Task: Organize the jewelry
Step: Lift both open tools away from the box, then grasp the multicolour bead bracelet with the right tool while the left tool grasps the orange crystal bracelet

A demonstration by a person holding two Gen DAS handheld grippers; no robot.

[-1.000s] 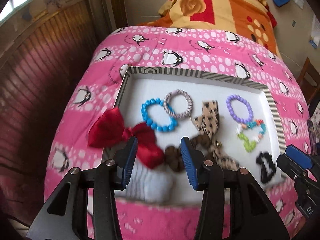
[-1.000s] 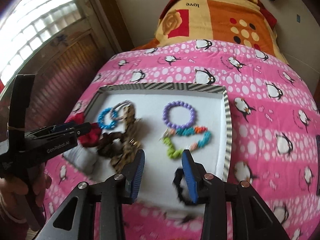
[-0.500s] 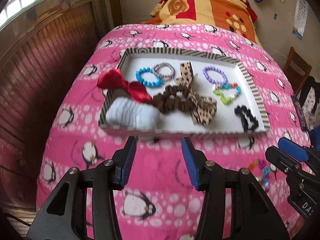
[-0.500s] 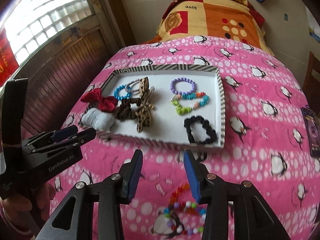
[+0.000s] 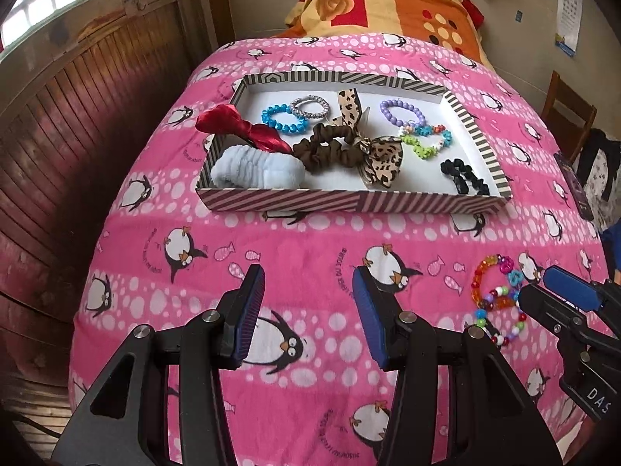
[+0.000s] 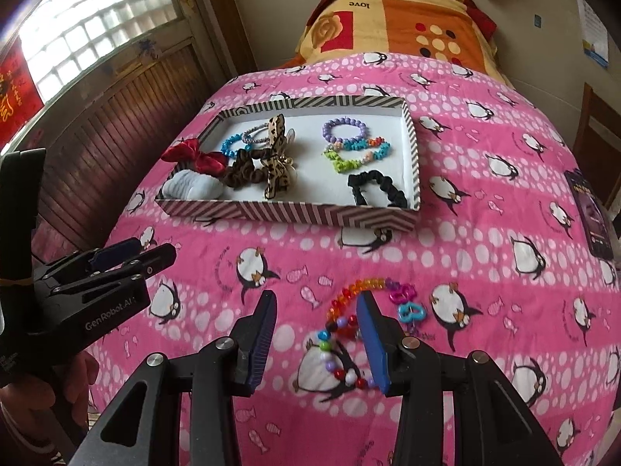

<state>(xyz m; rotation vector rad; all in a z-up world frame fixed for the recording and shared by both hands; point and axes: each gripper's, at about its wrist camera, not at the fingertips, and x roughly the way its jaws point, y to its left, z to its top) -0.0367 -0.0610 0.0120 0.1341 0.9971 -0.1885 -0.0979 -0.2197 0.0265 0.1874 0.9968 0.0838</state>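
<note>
A striped shallow box (image 5: 349, 202) (image 6: 287, 213) sits on the pink penguin bedspread. It holds a red bow (image 5: 240, 130), a white scrunchie (image 5: 256, 167), a brown scrunchie (image 5: 326, 151), a leopard bow (image 5: 382, 159), blue (image 5: 283, 122), silver, purple (image 5: 401, 112) and multicolour bracelets, and a black scrunchie (image 6: 376, 188). A loose rainbow bead bracelet (image 6: 349, 310) (image 5: 496, 299) lies on the bedspread in front of the box. My right gripper (image 6: 316, 306) is open, its right finger over this bracelet. My left gripper (image 5: 308, 287) is open and empty, above the bedspread.
A wooden panelled wall (image 5: 77, 116) runs along the left of the bed. An orange patterned blanket (image 5: 388, 4) lies at the far end. A dark phone (image 6: 590, 213) lies on the bedspread at the right. A wooden chair (image 5: 566, 112) stands at the right.
Both grippers have pulled back from over the box toward the near end of the bed. The loose rainbow bracelet has come into view under the right gripper.
</note>
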